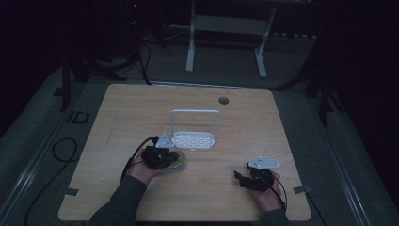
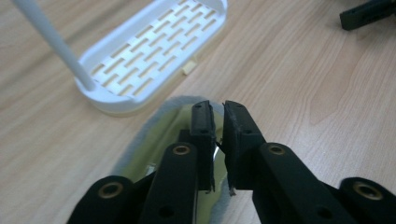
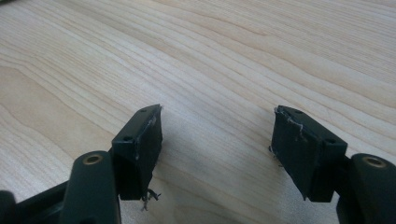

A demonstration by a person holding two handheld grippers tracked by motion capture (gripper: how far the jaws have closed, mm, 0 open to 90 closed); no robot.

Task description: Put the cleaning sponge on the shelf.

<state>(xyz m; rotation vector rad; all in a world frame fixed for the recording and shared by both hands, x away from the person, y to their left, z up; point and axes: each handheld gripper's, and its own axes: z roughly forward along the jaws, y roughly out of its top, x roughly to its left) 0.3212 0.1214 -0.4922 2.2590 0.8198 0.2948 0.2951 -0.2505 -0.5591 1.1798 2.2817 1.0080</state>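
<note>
A round plate (image 1: 179, 163) with a yellow-green inside and a pale grey rim lies on the wooden table, just in front of a white slotted rack (image 1: 194, 140). My left gripper (image 1: 168, 158) hovers over the plate. In the left gripper view its jaws (image 2: 218, 109) stand a narrow slit apart above the plate's far rim (image 2: 156, 128), and no pad presses on anything. The rack (image 2: 154, 51) lies just beyond, its white handle rising at the left. My right gripper (image 1: 238, 177) rests near the table's front right, jaws (image 3: 217, 116) wide apart over bare wood.
The rack has a tall white hoop handle (image 1: 195, 113). A round cable hole (image 1: 223, 100) sits near the table's far edge. The other gripper's jaw tip (image 2: 369, 11) pokes into the left gripper view's top right corner. A white frame stands on the floor behind the table.
</note>
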